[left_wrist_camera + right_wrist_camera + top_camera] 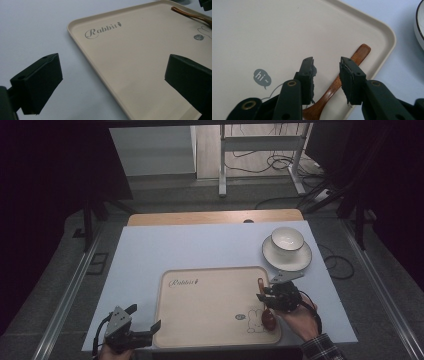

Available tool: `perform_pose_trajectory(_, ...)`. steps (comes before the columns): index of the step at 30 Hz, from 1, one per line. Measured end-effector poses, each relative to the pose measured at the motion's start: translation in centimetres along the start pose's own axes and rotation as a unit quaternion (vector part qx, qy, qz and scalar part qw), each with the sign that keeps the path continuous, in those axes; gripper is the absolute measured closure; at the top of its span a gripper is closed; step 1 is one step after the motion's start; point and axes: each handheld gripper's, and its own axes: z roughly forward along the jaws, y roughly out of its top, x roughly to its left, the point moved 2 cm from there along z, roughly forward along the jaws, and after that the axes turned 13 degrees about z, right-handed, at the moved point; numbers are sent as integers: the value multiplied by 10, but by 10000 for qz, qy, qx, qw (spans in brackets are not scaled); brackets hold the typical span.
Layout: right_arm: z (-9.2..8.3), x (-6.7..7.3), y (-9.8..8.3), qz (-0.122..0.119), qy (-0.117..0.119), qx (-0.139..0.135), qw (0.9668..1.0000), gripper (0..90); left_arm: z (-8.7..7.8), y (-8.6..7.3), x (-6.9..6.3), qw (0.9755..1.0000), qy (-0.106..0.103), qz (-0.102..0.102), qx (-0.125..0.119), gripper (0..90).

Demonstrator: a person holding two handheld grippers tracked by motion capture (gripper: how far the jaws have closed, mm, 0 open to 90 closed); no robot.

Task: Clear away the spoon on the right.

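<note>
We see a wooden spoon (342,75) lying on the tray (200,320). Our right gripper (327,72) hangs over it, jaws a little apart. Our left gripper (145,320) gapes wide at the tray's corner.

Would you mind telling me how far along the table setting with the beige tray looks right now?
Looks done: the brown wooden spoon lies on the beige tray by its right rim. In hand: nothing; the right gripper hovers over the spoon's handle, jaws apart, and the left gripper is open at the tray's near-left corner. Possibly left: the white bowl on its saucer stands off the tray.
</note>
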Motion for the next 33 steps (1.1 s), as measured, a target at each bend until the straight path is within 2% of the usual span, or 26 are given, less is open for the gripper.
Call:
perform_pose_trajectory(20, -22, -2, -12, 155, -78, -243, 9996, 455, 0, 0, 0, 10000, -4, 14, 2, 11)
perform_pose_trajectory(27, -29, -2, -15, 117, -103, -375, 9992, 362, 0, 0, 0, 10000, -4, 12, 3, 11)
perform_pose_trajectory(33, -36, -1, -18, 92, -113, -465, 9988, 317, 0, 0, 0, 10000, -3, 8, 3, 11)
